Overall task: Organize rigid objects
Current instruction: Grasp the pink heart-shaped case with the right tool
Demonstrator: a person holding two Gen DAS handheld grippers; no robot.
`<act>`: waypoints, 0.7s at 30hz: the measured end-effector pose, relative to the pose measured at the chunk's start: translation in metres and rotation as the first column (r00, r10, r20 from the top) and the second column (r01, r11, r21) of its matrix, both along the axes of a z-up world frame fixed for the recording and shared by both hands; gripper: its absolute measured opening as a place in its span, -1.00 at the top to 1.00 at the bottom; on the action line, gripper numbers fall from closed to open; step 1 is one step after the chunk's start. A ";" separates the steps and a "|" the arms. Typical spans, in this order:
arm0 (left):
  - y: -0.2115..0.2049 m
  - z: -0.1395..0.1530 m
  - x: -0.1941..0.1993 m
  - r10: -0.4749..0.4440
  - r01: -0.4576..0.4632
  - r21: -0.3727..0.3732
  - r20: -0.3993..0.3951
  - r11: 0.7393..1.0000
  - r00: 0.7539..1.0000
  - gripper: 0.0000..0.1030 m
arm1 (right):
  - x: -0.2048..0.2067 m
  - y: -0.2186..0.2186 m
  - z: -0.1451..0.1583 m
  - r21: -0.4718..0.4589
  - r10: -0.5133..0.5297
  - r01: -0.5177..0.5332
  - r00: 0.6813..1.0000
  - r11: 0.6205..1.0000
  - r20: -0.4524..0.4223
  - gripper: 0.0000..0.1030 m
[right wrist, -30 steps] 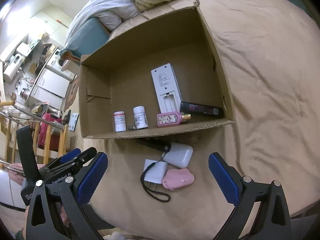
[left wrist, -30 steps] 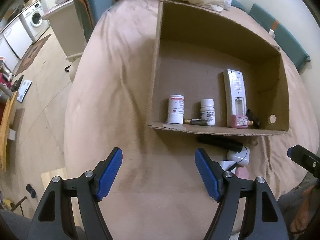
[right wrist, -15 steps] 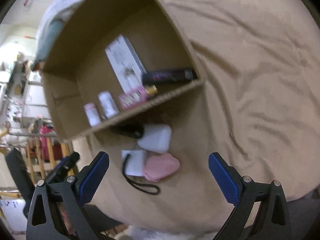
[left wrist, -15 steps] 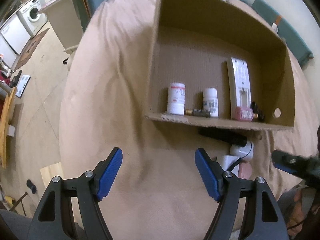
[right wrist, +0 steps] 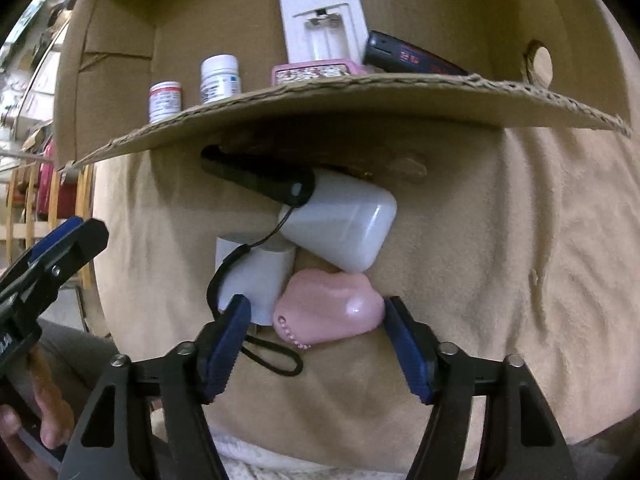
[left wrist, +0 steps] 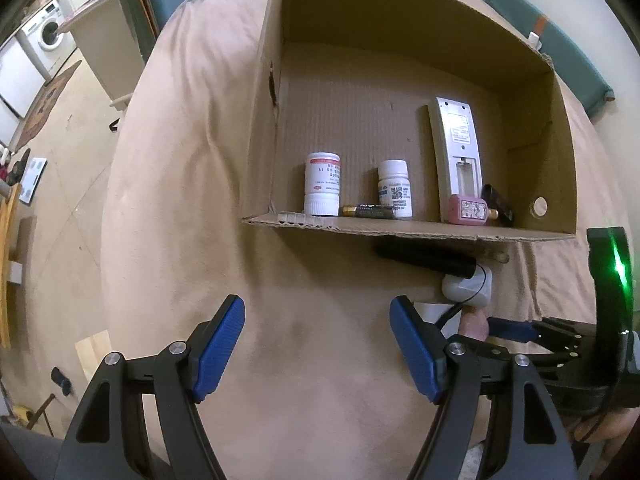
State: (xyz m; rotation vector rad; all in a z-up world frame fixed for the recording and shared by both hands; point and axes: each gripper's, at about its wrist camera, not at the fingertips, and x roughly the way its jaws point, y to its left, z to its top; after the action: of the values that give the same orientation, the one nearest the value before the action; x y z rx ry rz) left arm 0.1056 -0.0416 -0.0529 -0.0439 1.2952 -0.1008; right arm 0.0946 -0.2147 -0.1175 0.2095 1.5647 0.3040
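Closing: right gripper point(right wrist: 316, 326), jaws narrowing either side of the pink case point(right wrist: 328, 310) on the bed just outside the box point(right wrist: 360, 92), presumably to box it; left gripper point(left wrist: 318, 344) open, empty, held clear.

Pink shell-shaped case point(right wrist: 328, 308) lies flat on the beige cover, lower centre of the right wrist frame, touching the white charger block point(right wrist: 256, 280) at its left. Rounded white case point(right wrist: 344, 224) just above; black stick point(right wrist: 256, 178) half under the cardboard box point(right wrist: 360, 96).
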 end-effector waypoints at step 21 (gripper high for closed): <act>0.009 -0.006 -0.001 0.018 -0.018 0.015 -0.009 1.000 1.000 -0.41 | -0.029 -0.031 0.105 0.065 -0.012 -0.005 0.965 0.998 0.261 -0.02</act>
State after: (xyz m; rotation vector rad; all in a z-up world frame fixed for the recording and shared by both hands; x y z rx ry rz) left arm 0.1050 -0.0328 -0.0591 -0.0435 1.3044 -0.0756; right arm 0.0658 -0.2462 -0.0122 0.2140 1.2942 0.3651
